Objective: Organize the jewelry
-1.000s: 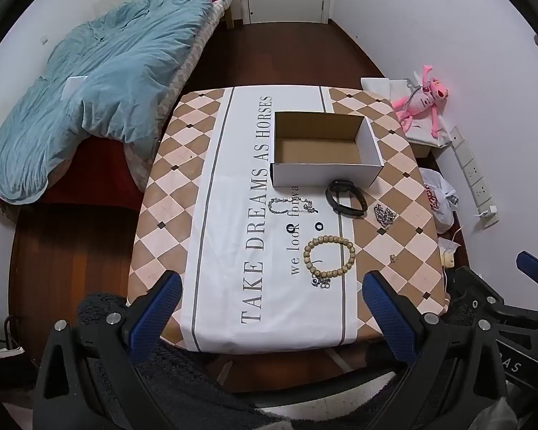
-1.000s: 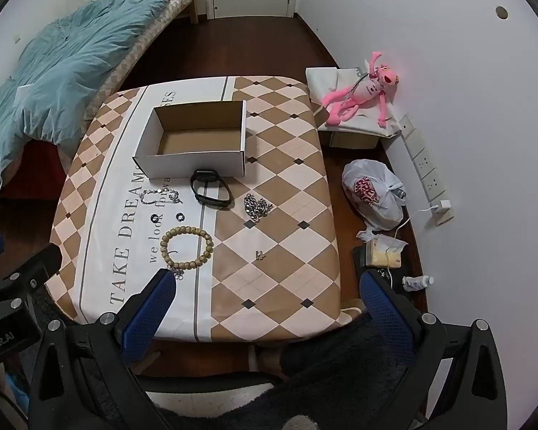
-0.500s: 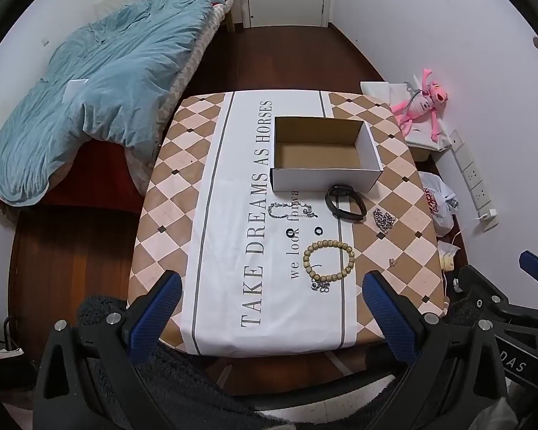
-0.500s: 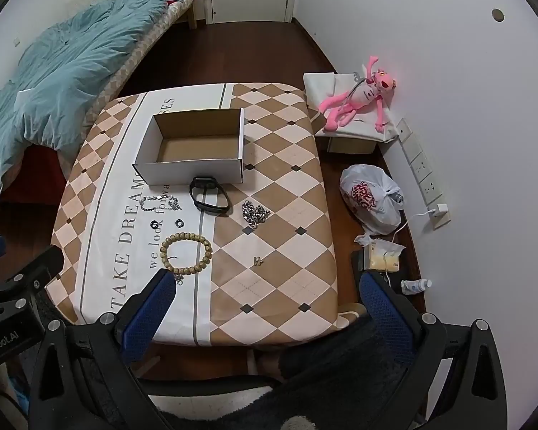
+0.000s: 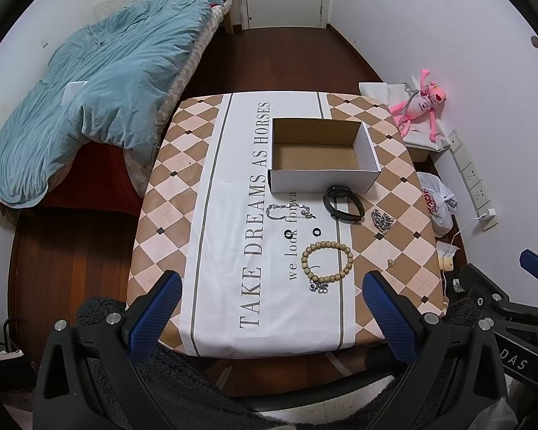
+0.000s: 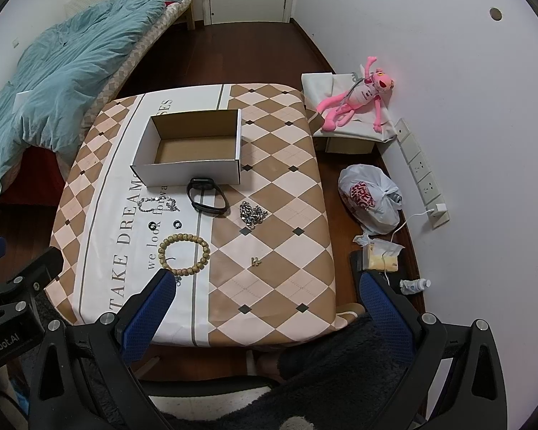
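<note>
An empty open cardboard box [image 5: 322, 154] [image 6: 193, 150] stands on the table. In front of it lie a black wristband [image 5: 341, 202] [image 6: 207, 197], a thin silver bracelet [image 5: 288, 211] [image 6: 157, 203], a silver chain heap [image 5: 382, 219] [image 6: 253, 213], two small black rings [image 5: 288, 233] [image 6: 177, 223], a wooden bead bracelet [image 5: 325, 262] [image 6: 184, 255] and a small earring [image 5: 390, 261] [image 6: 255, 261]. My left gripper [image 5: 272, 313] and right gripper [image 6: 265, 310] are both open and empty, held high above the table's near edge.
The table [image 5: 204, 215] has a checked cloth with lettering. A bed with a blue duvet [image 5: 89, 107] is at left. A pink plush toy [image 6: 355, 96], a plastic bag [image 6: 369, 197] and wall sockets [image 6: 421, 172] are at right on the floor side.
Both grippers have risen and pulled back a little, so the table looks smaller and farther. Nothing on the table has moved.
</note>
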`<action>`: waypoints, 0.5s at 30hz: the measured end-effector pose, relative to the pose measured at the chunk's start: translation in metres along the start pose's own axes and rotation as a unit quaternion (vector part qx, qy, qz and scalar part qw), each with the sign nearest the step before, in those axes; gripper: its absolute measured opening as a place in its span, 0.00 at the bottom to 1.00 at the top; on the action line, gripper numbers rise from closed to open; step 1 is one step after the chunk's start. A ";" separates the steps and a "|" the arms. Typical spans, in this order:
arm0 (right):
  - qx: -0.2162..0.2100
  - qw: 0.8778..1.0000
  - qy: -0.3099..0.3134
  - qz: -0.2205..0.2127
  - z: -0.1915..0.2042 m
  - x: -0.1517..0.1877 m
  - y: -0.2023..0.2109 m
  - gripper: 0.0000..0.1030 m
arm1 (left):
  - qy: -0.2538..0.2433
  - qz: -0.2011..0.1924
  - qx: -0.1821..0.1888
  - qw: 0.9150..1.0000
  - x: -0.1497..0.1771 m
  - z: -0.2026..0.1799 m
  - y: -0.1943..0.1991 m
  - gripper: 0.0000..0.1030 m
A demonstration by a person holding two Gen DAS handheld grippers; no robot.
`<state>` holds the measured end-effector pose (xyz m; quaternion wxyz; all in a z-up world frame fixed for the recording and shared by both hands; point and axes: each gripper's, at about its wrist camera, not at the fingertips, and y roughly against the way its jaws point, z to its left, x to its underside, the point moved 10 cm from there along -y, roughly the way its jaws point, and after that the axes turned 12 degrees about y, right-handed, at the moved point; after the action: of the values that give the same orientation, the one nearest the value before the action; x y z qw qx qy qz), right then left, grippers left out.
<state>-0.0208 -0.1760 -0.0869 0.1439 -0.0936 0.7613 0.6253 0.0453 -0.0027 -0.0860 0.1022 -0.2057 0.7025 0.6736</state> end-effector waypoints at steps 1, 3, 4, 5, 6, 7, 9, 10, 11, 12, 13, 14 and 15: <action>0.000 1.000 0.000 0.000 0.000 0.000 0.000 1.00 | 0.000 -0.001 0.000 1.000 0.000 -0.001 0.001 1.00; 0.001 1.000 0.000 0.000 0.001 0.000 0.000 1.00 | -0.001 -0.002 0.000 1.000 -0.002 -0.003 0.001 1.00; 0.001 1.000 0.000 -0.001 0.001 -0.001 0.000 1.00 | -0.001 -0.002 -0.001 1.000 -0.002 -0.003 0.001 1.00; 0.001 1.000 -0.001 -0.001 0.000 -0.001 0.000 1.00 | -0.002 -0.002 -0.001 1.000 -0.003 -0.005 0.002 1.00; 0.001 1.000 -0.002 -0.001 -0.004 -0.001 0.002 1.00 | -0.001 -0.003 -0.001 1.000 -0.003 -0.005 0.002 1.00; 0.001 1.000 -0.002 -0.001 -0.006 -0.002 0.003 1.00 | -0.001 -0.003 -0.001 1.000 -0.003 -0.005 0.002 1.00; 0.001 1.000 -0.002 -0.001 -0.004 -0.001 0.003 1.00 | -0.001 -0.003 -0.001 1.000 -0.002 -0.004 0.002 1.00; 0.002 1.000 -0.001 -0.001 -0.004 -0.002 0.003 1.00 | -0.001 -0.002 -0.001 1.000 -0.003 -0.006 0.003 1.00; 0.001 1.000 -0.002 -0.001 -0.003 -0.001 0.003 1.00 | -0.001 -0.003 0.000 1.000 -0.002 -0.004 0.002 1.00; 0.001 1.000 -0.002 -0.002 -0.004 -0.001 0.003 1.00 | -0.002 -0.003 -0.001 1.000 -0.003 -0.005 0.002 1.00; 0.002 1.000 -0.002 -0.002 -0.004 -0.001 0.003 1.00 | -0.001 -0.003 -0.001 1.000 -0.003 -0.005 0.002 1.00; 0.002 1.000 -0.002 -0.001 -0.005 -0.002 0.003 1.00 | -0.001 -0.003 0.000 1.000 -0.002 -0.004 0.002 1.00; 0.002 1.000 -0.004 -0.001 -0.004 -0.001 0.003 1.00 | -0.001 -0.003 0.000 1.000 -0.003 -0.005 0.002 1.00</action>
<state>-0.0214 -0.1791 -0.0833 0.1477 -0.0921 0.7619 0.6239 0.0475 -0.0073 -0.0824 0.1050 -0.2072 0.7016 0.6736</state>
